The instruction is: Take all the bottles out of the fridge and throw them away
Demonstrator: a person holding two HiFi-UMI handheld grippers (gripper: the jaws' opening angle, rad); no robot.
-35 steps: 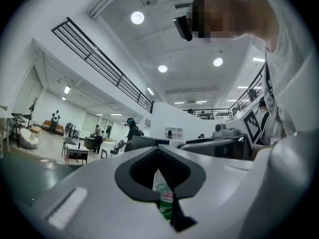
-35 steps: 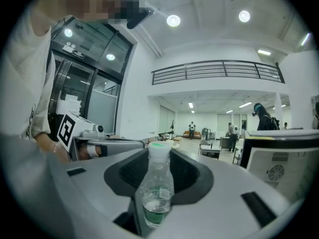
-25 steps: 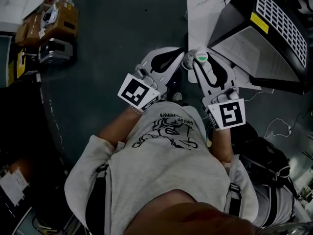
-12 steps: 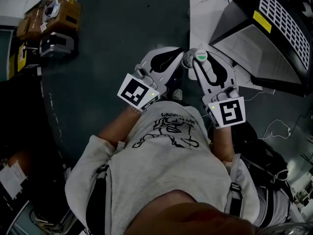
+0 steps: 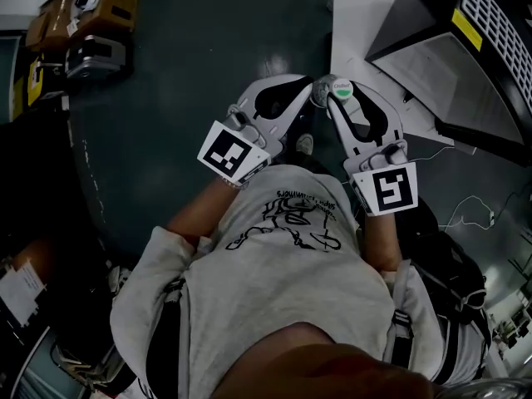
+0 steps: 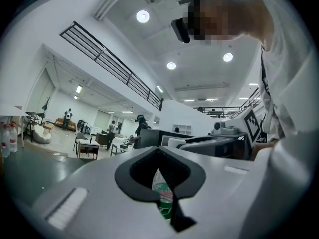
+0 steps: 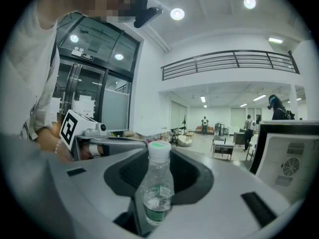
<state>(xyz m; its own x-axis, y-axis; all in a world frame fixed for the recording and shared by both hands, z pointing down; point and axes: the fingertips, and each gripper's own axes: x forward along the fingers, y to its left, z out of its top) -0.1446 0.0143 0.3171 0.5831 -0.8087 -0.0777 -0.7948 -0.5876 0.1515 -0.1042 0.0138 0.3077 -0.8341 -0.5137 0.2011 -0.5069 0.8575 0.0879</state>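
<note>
my right hand-held gripper is clenched on a white-capped bottle. its jaws stand fairly wide apart and press the clear body low down. the bottle stands upright with a little water in it and a green label, and the cap rises clear above the jaws. from the head view the same cap shows at the tip of that hand-held gripper.

my left hand-held gripper has its jaws drawn nearly together, pinching a clear bottle with a green label; only a sliver of it shows in the gap. in the head view that hand-held gripper carries a grey rounded end at its tip, which i take for that bottle.

both forearms are bent in front of my chest. the tips are almost touching each other over the dark floor, pointing away from me, and the marker cubes sit near my shirt.
</note>
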